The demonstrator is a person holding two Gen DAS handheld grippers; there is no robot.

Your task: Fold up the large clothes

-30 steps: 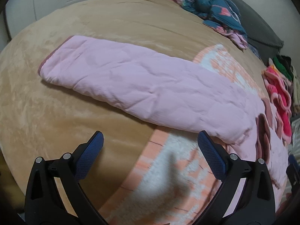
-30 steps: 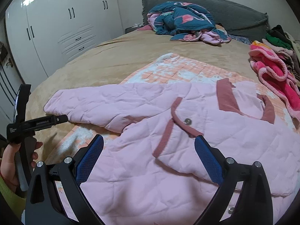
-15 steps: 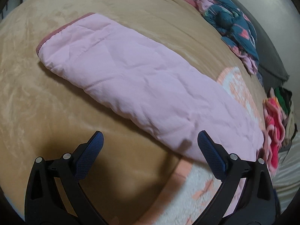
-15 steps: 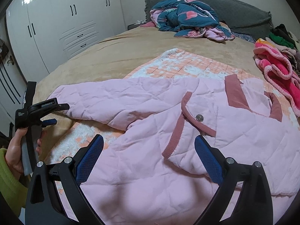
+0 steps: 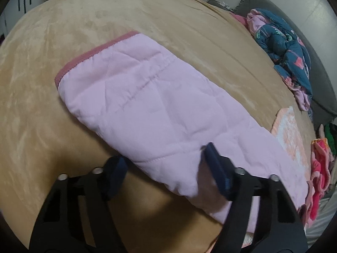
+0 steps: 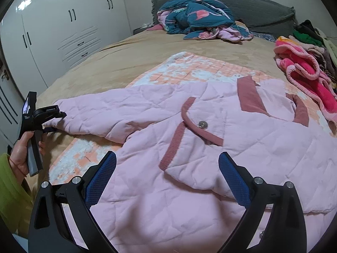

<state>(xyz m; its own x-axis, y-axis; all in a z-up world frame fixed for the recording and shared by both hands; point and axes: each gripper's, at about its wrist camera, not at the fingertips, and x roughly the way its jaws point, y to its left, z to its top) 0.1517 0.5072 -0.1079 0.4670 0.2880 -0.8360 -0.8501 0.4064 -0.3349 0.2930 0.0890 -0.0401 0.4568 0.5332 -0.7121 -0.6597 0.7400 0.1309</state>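
Across the tan bed [image 6: 126, 63], over a peach patterned blanket [image 6: 189, 67], a pink quilted jacket [image 6: 210, 151] is spread front-up, one sleeve [image 5: 147, 109] stretched sideways. Soft, puffy, light padding is judged to bunch easily; the sleeve edge near its cuff [image 5: 88, 57] seems the best hold. The left tongs [image 5: 166, 168] are closing around that sleeve, not yet pinching. The right tongs [image 6: 166, 181] hover wide open, empty, above the jacket body.

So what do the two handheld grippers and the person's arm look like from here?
Both grippers, left gripper and right gripper, have black skeletal frames with cut-out arms, silver pivot bolts and blue textured pads on the jaws. In the right wrist view the left one shows a grey handle and small white lettering on top; the left hand emerges from a yellow-green sleeve.
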